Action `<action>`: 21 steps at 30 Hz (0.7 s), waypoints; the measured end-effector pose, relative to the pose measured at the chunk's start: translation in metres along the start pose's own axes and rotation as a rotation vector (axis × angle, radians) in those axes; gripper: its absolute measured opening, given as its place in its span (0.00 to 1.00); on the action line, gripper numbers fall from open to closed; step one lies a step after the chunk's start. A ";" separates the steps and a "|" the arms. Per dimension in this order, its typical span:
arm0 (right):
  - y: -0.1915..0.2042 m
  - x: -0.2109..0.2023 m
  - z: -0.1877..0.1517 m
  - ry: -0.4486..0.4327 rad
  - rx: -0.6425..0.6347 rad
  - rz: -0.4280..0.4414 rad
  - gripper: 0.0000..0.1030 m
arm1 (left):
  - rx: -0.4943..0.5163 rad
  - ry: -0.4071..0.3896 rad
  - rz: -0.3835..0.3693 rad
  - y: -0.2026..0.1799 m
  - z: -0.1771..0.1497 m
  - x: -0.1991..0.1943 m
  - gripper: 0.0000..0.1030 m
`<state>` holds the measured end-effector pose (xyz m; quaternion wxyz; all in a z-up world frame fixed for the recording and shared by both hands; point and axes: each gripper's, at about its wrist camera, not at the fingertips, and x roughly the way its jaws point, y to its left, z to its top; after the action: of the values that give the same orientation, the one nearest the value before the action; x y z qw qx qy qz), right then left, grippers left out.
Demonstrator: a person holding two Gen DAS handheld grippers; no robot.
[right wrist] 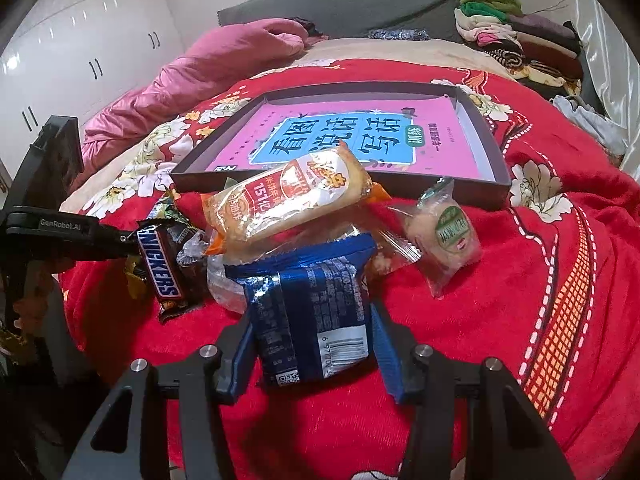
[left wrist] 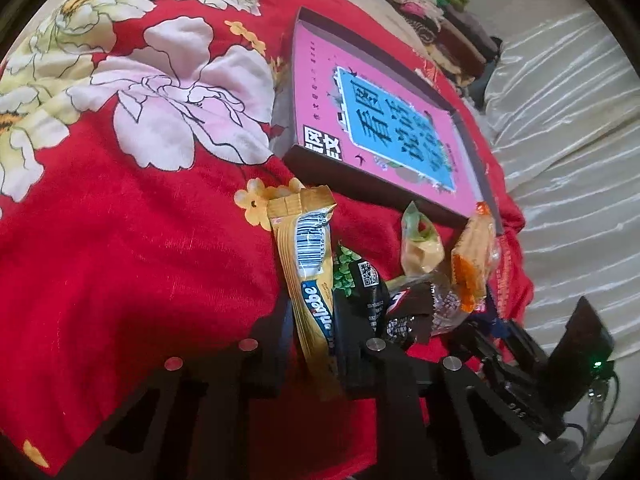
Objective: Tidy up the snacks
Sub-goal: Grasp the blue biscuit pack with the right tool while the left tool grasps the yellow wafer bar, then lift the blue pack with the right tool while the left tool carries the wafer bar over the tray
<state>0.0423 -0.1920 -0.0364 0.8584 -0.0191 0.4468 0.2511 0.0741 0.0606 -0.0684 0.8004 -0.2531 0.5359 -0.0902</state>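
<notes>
a: so, starting at the jaws — what was the left gripper [left wrist: 314, 320] doing?

b: its jaws were pressed nearly together on the yellow wafer bar [left wrist: 308, 264], pinching it low down. the bar's long axis ran straight out from the jaws, toward the box [left wrist: 304, 156].

a: and the right gripper [right wrist: 312, 344]?

b: its jaws sat on either side of the blue packet [right wrist: 316, 312], the blue pads [right wrist: 386, 360] against its edges as far as i could tell. the packet lay lengthwise along the fingers, its far end tucked under the orange-trimmed cake pack [right wrist: 292, 200].

a: where was everything else?

b: the rest of the pile lay just beyond both grippers on the red floral blanket [right wrist: 520, 280]: a snickers bar [right wrist: 160, 264] to the left of the blue packet, a small round pastry in clear wrap [right wrist: 448, 236] to the right.

a: and the destination?

b: i judged it to be the shallow dark box with the pink book cover inside, directly past the pile from both hands. the right gripper faced its near wall squarely and looked a little nearer; the left came at it from the box's corner side.

a: so the move?

b: probably lift clear of the pile, then carry forward over the near wall.
</notes>
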 end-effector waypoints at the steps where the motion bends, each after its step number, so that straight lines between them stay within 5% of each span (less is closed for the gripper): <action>1: 0.000 0.001 0.001 -0.001 -0.003 0.000 0.51 | 0.003 0.000 0.006 0.001 -0.001 -0.001 0.19; 21: -0.010 -0.027 0.002 -0.070 0.082 0.033 0.50 | 0.064 -0.063 -0.034 -0.003 -0.007 -0.028 0.13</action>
<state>0.0358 -0.2117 -0.0166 0.8693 0.0321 0.4269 0.2470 0.0569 0.0678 -0.0458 0.8230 -0.2391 0.5028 -0.1128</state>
